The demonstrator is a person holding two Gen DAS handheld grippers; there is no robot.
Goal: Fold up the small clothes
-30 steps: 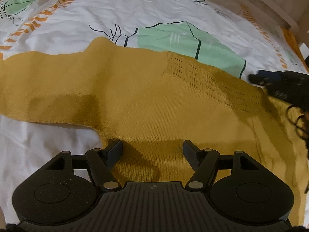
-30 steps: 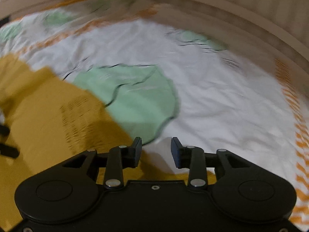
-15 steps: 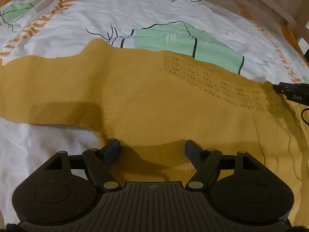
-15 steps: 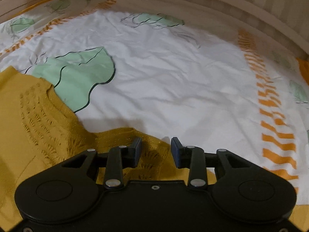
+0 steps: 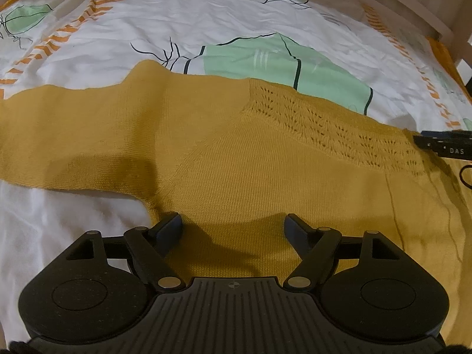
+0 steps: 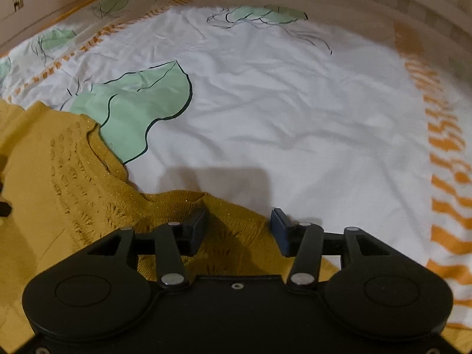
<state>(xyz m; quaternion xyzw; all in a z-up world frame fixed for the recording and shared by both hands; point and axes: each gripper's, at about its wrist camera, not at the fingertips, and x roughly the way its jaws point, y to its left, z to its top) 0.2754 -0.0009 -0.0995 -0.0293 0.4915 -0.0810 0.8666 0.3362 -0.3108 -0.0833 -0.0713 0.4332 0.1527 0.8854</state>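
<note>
A mustard-yellow knit sweater (image 5: 236, 153) lies flat on the bed, one sleeve stretched out to the left and a band of openwork across its upper part. My left gripper (image 5: 233, 221) hovers over the body beside the armpit, its jaws wide apart and gripping nothing. In the right wrist view the sweater's (image 6: 59, 177) rumpled top edge lies between the fingers of my right gripper (image 6: 239, 218). Its jaws are opening and the pads stand clear of the knit. The right gripper (image 5: 442, 144) also shows at the far right of the left wrist view.
The sweater rests on a white bedsheet (image 6: 295, 103) printed with green leaves and orange stripes. A wooden bed rail (image 5: 413, 3) runs along the far side. A thin black cable (image 5: 463, 177) loops at the right edge of the left wrist view.
My right gripper has slid to the right along the sweater's top edge and its jaws have widened. The left gripper stayed in place and spread slightly wider.
</note>
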